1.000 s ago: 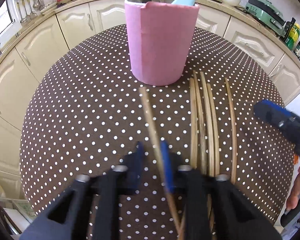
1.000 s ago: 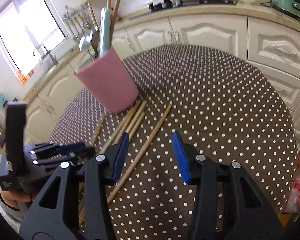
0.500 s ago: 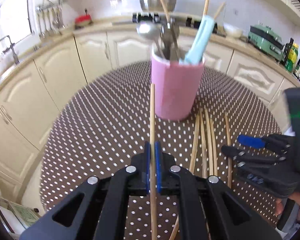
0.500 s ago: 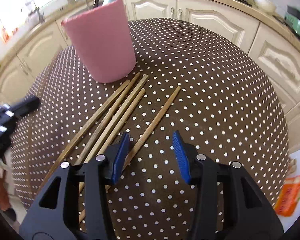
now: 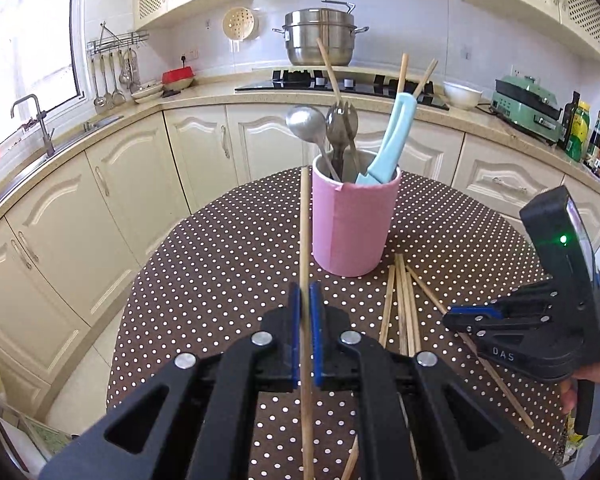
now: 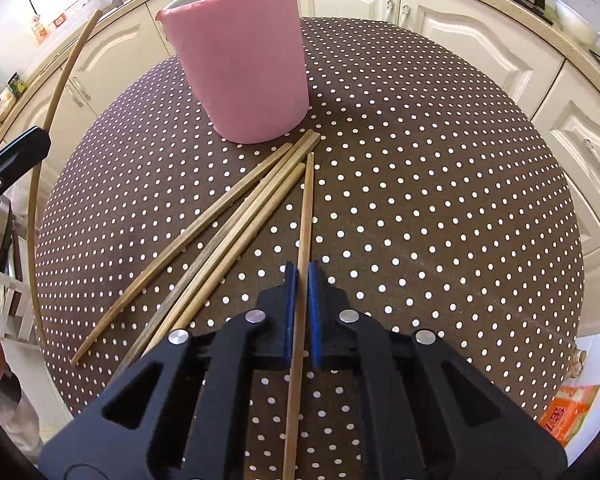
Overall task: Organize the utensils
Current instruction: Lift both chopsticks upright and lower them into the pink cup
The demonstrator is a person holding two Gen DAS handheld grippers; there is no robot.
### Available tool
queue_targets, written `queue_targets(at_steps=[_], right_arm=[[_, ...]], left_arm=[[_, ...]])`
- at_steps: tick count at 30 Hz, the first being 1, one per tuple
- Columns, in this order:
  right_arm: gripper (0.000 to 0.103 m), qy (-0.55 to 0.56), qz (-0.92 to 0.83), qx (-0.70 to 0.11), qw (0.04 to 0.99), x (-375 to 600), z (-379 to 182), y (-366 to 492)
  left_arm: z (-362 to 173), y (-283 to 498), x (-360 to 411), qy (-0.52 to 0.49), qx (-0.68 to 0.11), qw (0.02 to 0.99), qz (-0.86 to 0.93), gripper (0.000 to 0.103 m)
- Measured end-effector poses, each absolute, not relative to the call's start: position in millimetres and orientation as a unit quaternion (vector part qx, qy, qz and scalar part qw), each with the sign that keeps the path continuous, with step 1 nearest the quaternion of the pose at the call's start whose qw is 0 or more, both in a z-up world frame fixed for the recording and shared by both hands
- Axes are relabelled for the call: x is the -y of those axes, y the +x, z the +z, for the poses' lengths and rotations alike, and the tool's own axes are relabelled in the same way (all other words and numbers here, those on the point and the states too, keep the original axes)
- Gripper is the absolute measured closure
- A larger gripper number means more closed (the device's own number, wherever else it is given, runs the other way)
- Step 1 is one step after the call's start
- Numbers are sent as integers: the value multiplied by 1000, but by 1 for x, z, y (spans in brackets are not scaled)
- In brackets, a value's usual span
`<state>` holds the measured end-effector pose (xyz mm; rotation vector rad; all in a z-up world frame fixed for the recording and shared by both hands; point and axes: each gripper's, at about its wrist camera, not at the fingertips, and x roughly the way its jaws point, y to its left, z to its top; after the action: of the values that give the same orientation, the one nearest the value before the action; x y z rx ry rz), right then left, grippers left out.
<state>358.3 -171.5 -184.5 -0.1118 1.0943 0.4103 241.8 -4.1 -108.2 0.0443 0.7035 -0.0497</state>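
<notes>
A pink cup (image 5: 354, 228) stands on the brown dotted table (image 6: 440, 200) and holds a spoon (image 5: 306, 124), a fork, a light blue handle (image 5: 392, 140) and some chopsticks. My left gripper (image 5: 305, 292) is shut on one wooden chopstick (image 5: 304, 232), held above the table left of the cup; in the right wrist view that chopstick (image 6: 48, 128) shows at the far left. My right gripper (image 6: 302, 270) is shut on another chopstick (image 6: 307, 208) whose far end lies near the cup (image 6: 244, 68). Three loose chopsticks (image 6: 228, 232) lie left of it.
Cream kitchen cabinets and a counter ring the round table. A steel steamer pot (image 5: 320, 36) sits on the hob behind the cup. An orange packet (image 6: 568, 412) lies on the floor past the table's right edge. A person's hand (image 5: 596, 384) holds the right gripper (image 5: 452, 314).
My right gripper has shut on the chopstick that lay apart from the others, and it has swung in line with the fingers. My left gripper has risen and tilted up with its chopstick.
</notes>
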Motion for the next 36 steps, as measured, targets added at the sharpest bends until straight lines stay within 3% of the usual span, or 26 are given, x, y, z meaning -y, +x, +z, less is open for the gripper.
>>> queue_targets(at_steps=[7, 18, 36], right_arm=[[97, -7, 221, -472, 853, 196, -166, 337], [97, 85, 252, -334, 904, 238, -97, 307], [97, 147, 317, -184, 919, 209, -33, 312]], left_arm=[[-102, 237, -3, -11, -339, 940, -48, 98], [-77, 228, -2, -35, -298, 949, -96, 98], [-29, 258, 3, -64, -220, 961, -154, 98]])
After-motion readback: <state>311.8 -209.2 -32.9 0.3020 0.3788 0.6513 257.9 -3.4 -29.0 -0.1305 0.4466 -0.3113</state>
